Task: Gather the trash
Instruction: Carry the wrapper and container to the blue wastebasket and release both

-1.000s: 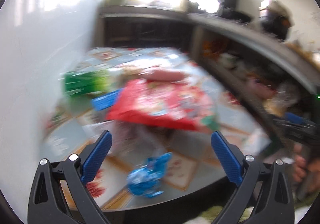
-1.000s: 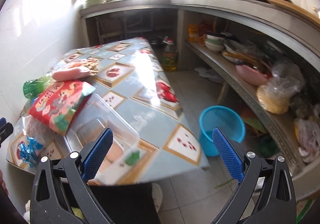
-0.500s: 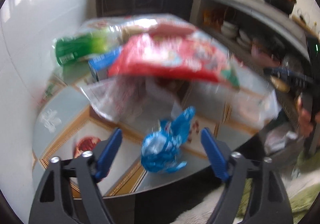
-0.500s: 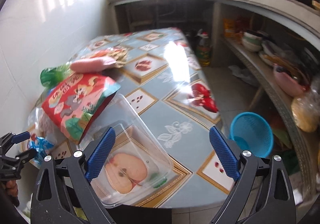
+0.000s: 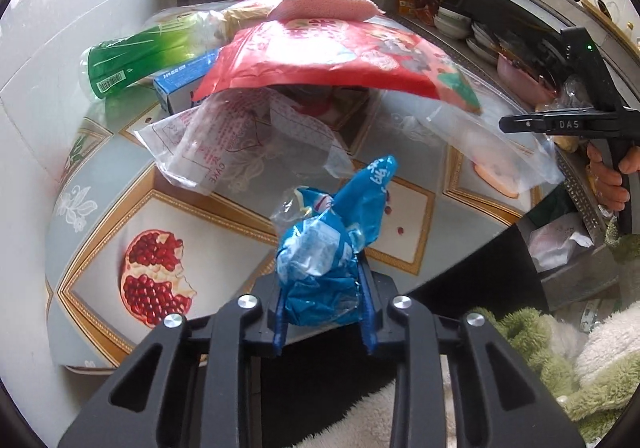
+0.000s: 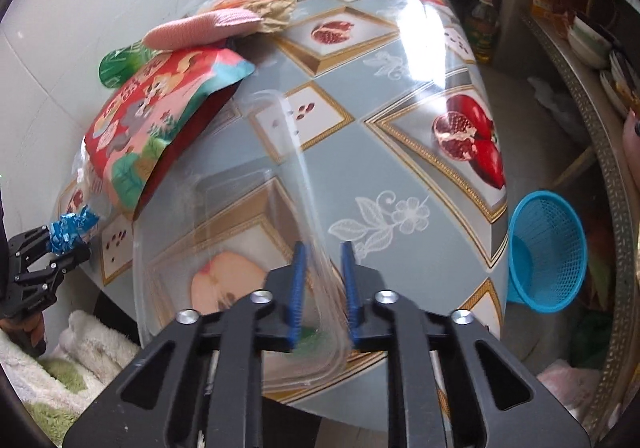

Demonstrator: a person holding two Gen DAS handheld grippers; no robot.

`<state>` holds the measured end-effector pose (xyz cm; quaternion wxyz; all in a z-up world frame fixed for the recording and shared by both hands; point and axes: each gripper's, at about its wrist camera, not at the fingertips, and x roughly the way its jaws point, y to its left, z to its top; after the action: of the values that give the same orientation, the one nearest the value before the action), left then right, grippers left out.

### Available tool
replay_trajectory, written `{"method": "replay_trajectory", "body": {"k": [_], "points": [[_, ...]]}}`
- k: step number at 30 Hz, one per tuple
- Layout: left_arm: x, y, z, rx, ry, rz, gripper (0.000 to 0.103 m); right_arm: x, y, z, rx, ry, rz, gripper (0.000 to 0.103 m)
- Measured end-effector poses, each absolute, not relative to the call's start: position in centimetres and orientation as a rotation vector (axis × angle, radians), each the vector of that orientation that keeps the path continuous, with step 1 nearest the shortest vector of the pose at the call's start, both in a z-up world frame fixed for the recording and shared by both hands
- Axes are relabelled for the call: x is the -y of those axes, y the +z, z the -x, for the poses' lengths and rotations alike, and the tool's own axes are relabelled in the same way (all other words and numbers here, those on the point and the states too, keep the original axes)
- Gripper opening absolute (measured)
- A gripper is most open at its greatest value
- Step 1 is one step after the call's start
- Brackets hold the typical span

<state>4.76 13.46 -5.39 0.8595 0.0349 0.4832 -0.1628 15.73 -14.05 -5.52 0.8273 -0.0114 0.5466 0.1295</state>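
Observation:
My left gripper (image 5: 324,312) is shut on a crumpled blue wrapper (image 5: 332,252) at the table's near edge; it also shows in the right wrist view (image 6: 72,230). My right gripper (image 6: 322,288) is shut on the rim of a clear plastic clamshell container (image 6: 240,232) lying on the table. A red snack bag (image 5: 336,51), a clear printed plastic bag (image 5: 240,143), a green wrapper (image 5: 136,59), a blue box (image 5: 182,79) and a pink pack (image 5: 324,5) are piled on the table by the wall.
The table (image 6: 400,135) has a fruit-patterned cover and stands against a white tiled wall. A blue mesh basket (image 6: 546,252) stands on the floor to its right. Shelves with bowls and bags (image 6: 600,47) run along the right side.
Both grippers were open and have closed: the left on the blue wrapper, the right on the clamshell's rim. Both moved closer to the table.

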Motion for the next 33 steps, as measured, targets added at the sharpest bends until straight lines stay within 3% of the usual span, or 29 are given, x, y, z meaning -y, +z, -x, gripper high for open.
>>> {"method": "replay_trajectory", "body": {"k": [4, 18, 26, 33], "points": [[-12.6, -4.4, -3.7, -1.002, -0.36, -0.09, 0.024, 14.8, -4.6, -14.1, -1.157, 0.211, 0.018, 0.004], [-6.4, 0.9, -4.8, -0.909, -0.634, -0.011, 0.022, 24.1, -3.8, -5.9, -1.02, 0.027, -0.406, 0.003], [6.7, 3.9, -10.5, -0.952, -0.921, -0.07, 0.023, 31.3, -3.3, -1.0, -0.859, -0.126, -0.635, 0.003], [24.1, 2.3, -18.4, -1.154, -1.017, -0.204, 0.023, 40.7, -7.1, -1.5, -0.793, -0.37, -0.792, 0.003]]}}
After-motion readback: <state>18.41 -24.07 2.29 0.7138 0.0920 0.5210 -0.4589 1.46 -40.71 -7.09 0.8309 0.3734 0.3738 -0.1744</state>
